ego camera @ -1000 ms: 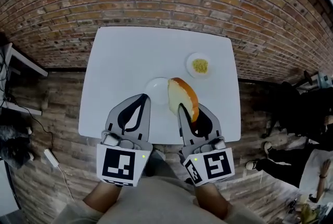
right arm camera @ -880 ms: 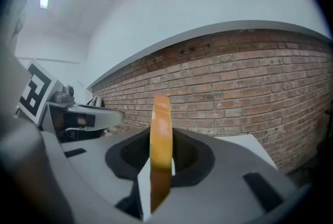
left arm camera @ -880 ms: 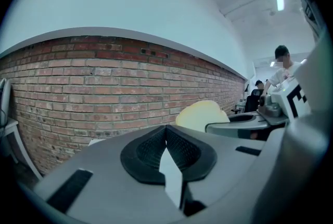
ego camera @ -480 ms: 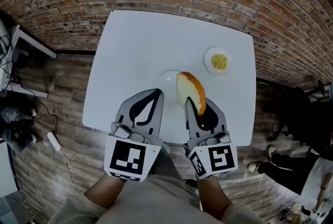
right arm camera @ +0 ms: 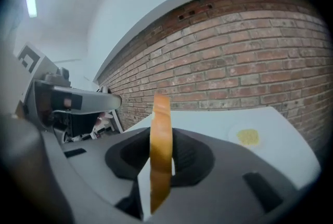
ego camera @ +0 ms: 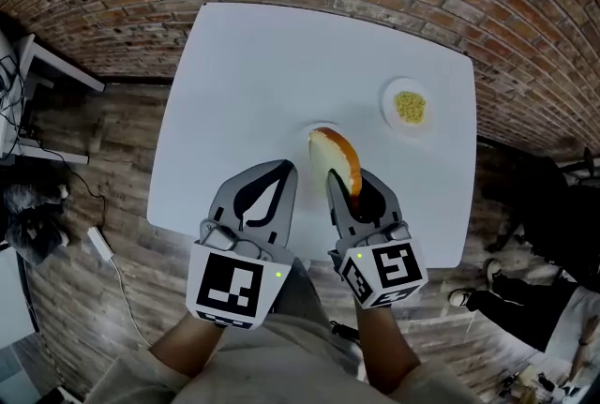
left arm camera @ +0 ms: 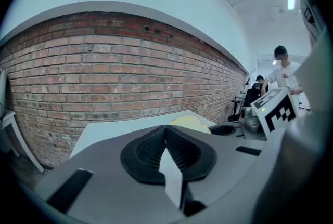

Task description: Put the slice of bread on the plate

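Slice of bread, pale crumb with a golden-brown crust (ego camera: 336,160): being held upright on its edge between the pads of the grey right gripper (ego camera: 344,187), jaws only narrowly apart and pressing on both flat faces. Hanging over the near half of the white rectangular table (ego camera: 234,83), just above or just in front of the small white round plate (ego camera: 315,127). Not possible to tell which, since the slice is covering nearly all of the plate in the head view. Not yet lying on it.

Risking, as a judgement, a bad landing. Being gripped only at the near end, with most of the soft slice standing free beyond the jaws, so perhaps bending or tearing under its own weight. Letting go while upright probably meaning a fall to either side, partly over the rim and onto the table. Aiming almost blind too, with the plate hidden under the bread. Possibly pushing the light plate away with the jaw tips, if going too low.

Pointing both grippers forward and a little downward, side by side near the table's front edge, marker cubes (ego camera: 382,273) toward the body. Carrying nothing in the grey left gripper (ego camera: 278,168), jaws closed tip to tip, just beside the slice. Well apart to the right: a second small white dish with yellow crumbs (ego camera: 410,106), playing no part.
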The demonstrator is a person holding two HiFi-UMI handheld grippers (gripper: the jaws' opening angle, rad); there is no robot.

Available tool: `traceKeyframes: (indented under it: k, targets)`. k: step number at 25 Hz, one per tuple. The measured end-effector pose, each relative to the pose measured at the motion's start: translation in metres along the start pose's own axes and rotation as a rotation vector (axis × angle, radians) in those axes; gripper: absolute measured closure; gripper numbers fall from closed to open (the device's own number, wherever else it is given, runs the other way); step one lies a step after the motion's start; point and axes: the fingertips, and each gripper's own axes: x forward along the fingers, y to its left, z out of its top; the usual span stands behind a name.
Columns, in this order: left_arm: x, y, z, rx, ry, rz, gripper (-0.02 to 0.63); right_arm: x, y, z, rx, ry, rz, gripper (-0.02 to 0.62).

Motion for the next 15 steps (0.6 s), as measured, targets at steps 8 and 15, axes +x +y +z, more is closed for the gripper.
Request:
traceKeyframes:
  k: [8, 15]
  targets:
    - [0.012, 0.005, -0.012, -0.016, 0.039, -0.005, 0.595, 0.027, -0.007, -0.026, 0.064, 0.082, 0.058, 0.499]
    - [0.021, 0.010, -0.012, -0.021, 0.046, -0.003, 0.595, 0.041, -0.010, -0.042, 0.178, 0.154, 0.141, 0.499]
